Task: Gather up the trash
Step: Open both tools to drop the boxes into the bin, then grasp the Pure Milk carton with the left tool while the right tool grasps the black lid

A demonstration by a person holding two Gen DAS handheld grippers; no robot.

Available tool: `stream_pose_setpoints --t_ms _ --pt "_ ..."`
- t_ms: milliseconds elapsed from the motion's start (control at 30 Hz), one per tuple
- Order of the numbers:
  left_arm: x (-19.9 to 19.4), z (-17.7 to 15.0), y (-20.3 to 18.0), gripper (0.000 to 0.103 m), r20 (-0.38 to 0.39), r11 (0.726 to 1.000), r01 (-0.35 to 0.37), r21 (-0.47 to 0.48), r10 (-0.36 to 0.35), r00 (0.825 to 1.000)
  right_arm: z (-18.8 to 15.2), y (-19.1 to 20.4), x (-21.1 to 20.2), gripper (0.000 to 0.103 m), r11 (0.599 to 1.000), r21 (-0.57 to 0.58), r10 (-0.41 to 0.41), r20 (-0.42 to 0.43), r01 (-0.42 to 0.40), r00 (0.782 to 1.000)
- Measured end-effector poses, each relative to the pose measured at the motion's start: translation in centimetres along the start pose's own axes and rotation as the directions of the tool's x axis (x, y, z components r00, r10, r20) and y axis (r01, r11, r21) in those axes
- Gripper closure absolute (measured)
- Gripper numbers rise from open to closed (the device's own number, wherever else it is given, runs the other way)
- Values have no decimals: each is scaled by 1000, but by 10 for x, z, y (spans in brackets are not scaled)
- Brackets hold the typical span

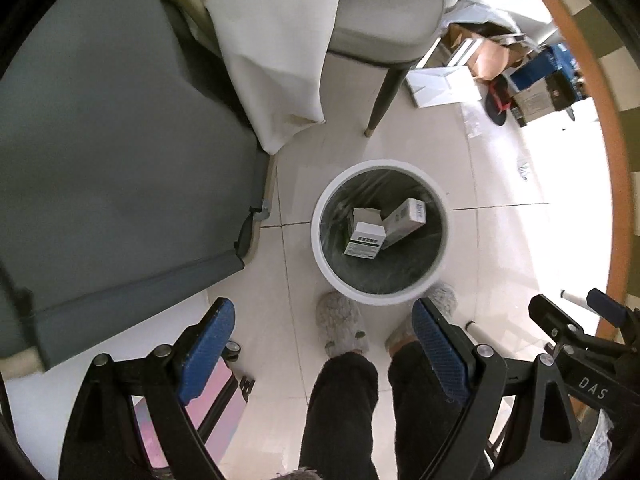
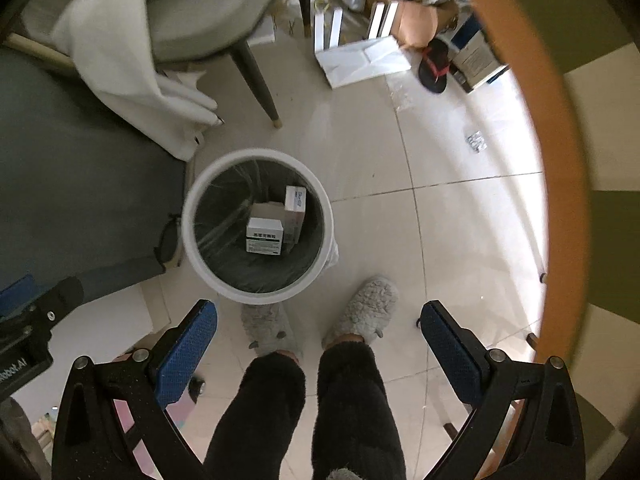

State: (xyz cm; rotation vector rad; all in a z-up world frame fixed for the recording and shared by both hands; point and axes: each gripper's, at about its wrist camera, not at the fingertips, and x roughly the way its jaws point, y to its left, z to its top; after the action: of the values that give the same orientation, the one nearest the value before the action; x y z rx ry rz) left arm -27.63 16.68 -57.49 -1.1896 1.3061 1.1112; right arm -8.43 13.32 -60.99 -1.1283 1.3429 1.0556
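A round white trash bin (image 1: 320,240) with a dark liner stands on the tiled floor; it also shows in the right wrist view (image 2: 192,240). Inside lie small white cardboard boxes (image 1: 366,238), also seen from the right wrist (image 2: 266,236). My left gripper (image 1: 320,344) is open and empty, held high above the bin's near side. My right gripper (image 2: 320,340) is open and empty, above the floor right of the bin. A crumpled foil blister pack (image 2: 476,141) lies on the floor at right.
The person's legs and grey slippers (image 2: 360,312) stand by the bin. A grey cot (image 1: 100,140) is at left, a chair (image 1: 384,20) with white cloth behind. Boxes, white bags and a sandal (image 2: 434,66) clutter the far floor. An orange-rimmed table edge (image 2: 560,160) curves at right.
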Motion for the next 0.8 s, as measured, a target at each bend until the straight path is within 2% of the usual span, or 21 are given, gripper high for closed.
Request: stream_pose_setpoints --t_ms 300,567,733,800 --pt "-115 -30 2 13 56 999 -4 35 2 998 -33 -4 -122 0 999 7 52 41 -53 998" --pt "-196 -52 2 13 109 999 13 42 -18 994 -59 -8 -219 1 993 35 105 97 -109 990" --pt "-249 -51 -14 13 197 997 -9 76 -6 980 -65 -26 -271 0 974 96 188 158 -205 969" --pt "-268 -48 -27 12 237 995 -20 101 -4 971 -64 -46 -291 0 958 151 215 194 -245 957"
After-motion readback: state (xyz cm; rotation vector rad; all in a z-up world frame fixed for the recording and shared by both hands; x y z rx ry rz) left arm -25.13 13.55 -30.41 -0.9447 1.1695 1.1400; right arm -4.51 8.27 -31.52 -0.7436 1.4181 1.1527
